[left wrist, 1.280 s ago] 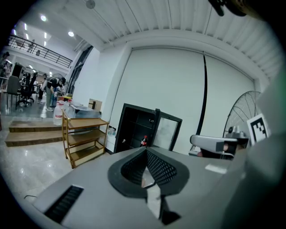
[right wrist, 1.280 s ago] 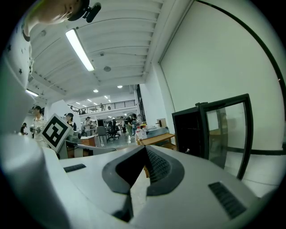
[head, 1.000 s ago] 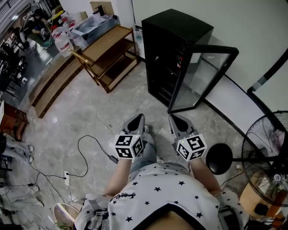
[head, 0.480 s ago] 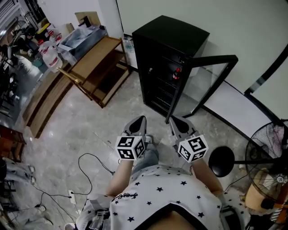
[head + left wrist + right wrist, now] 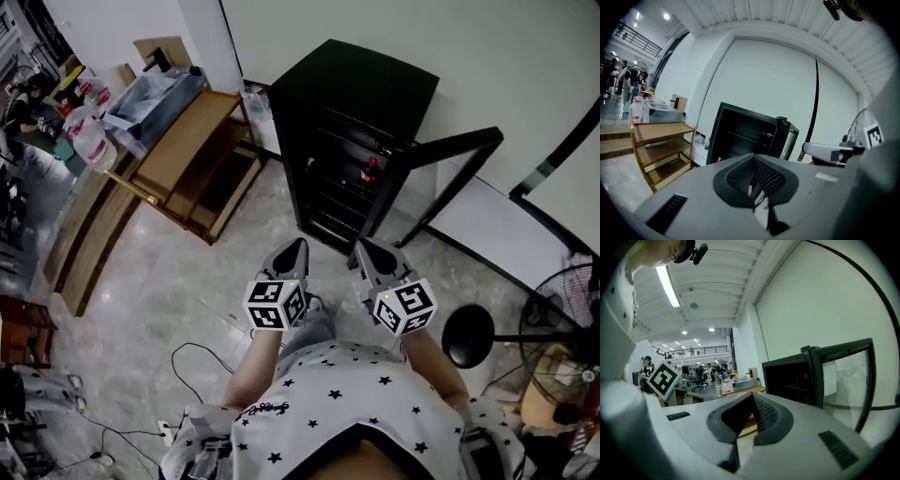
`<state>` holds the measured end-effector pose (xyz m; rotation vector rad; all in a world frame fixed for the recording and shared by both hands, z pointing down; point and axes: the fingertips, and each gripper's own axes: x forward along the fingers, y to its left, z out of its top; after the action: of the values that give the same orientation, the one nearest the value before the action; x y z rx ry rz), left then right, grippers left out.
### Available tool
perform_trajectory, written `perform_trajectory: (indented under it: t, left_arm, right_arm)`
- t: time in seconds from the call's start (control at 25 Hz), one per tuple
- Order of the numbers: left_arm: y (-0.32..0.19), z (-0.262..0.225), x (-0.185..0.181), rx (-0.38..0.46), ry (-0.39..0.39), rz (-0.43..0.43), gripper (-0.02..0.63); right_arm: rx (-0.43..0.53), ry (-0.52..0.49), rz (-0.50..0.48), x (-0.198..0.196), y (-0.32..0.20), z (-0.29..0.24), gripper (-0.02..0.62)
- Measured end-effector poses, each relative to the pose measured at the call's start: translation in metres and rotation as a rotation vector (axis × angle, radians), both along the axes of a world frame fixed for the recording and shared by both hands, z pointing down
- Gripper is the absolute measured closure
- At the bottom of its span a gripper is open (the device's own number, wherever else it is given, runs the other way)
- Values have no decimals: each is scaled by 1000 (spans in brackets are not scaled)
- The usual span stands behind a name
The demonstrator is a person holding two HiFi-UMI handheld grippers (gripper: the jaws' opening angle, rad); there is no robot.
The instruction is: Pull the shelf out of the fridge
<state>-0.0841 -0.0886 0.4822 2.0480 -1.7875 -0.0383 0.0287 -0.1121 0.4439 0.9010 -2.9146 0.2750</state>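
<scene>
Your left gripper (image 5: 294,247) and right gripper (image 5: 362,248) fingers are clenched, empty. Unopened, they may ram the shelf (image 5: 745,137); swinging wide may strike the upper-right door (image 5: 441,178).

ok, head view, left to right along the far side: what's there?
jugs → wooden rack → fridge → its open door → fan
</scene>
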Motion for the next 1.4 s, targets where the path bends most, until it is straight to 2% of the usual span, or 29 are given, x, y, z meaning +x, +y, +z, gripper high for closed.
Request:
perform_trajectory:
  t: [0.72,0.96,1.24,1.4]
  left_arm:
    - [-106,9,-39,-20,41,141,594]
    - [-143,15,-45,-23,88,177,594]
    - [-181,24,-48,-32,106,219,594]
    - [-199,30,-49,-41,157,229,594]
  right_arm:
    - [-6,22,148,-40,-77,-3,603]
    - [-1,35,184,-50,-99,0,603]
    - [-9,44,236,-53,-122,8,603]
    - [-11,46,265,-54,-130,11,603]
